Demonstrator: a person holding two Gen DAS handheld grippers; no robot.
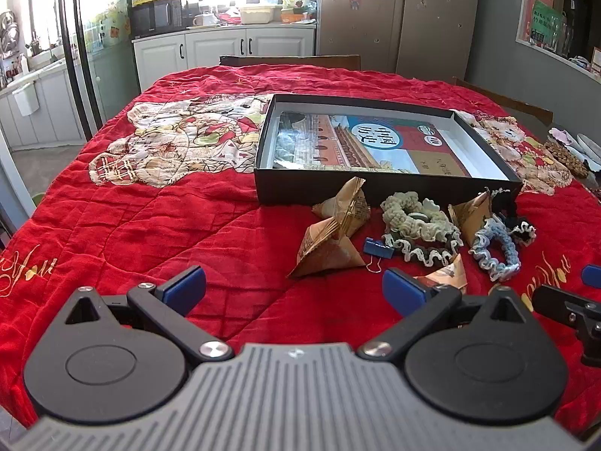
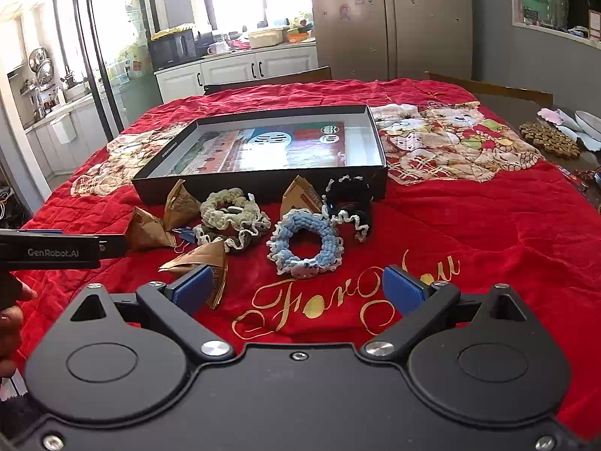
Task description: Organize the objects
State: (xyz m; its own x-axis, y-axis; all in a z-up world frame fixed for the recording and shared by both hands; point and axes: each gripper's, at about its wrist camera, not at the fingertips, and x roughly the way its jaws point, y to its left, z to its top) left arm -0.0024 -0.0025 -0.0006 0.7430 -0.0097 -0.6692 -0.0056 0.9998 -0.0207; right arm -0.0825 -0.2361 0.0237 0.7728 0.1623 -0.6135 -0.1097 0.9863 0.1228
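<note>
A shallow black box (image 1: 375, 188) (image 2: 263, 184) with a book (image 1: 360, 143) (image 2: 270, 146) inside lies on the red quilt. In front of it lie several folded paper pyramids (image 1: 330, 248) (image 2: 146, 231), a cream scrunchie (image 1: 413, 218) (image 2: 233, 210), a blue scrunchie (image 1: 496, 248) (image 2: 304, 244), a black scrunchie (image 2: 349, 203) and a blue binder clip (image 1: 377, 246). My left gripper (image 1: 293, 285) is open over bare quilt, left of the pile. Open too, my right gripper (image 2: 296, 285) hovers just short of the blue scrunchie, with its left finger beside a paper pyramid (image 2: 203, 263).
A red quilt (image 1: 150, 218) (image 2: 488, 233) covers the table. Wooden chair backs (image 2: 492, 88) stand behind it. A woven coaster (image 2: 550, 139) and dishes sit at the far right edge. A person's hand (image 2: 11, 323) holds the left gripper's body at the right view's left edge.
</note>
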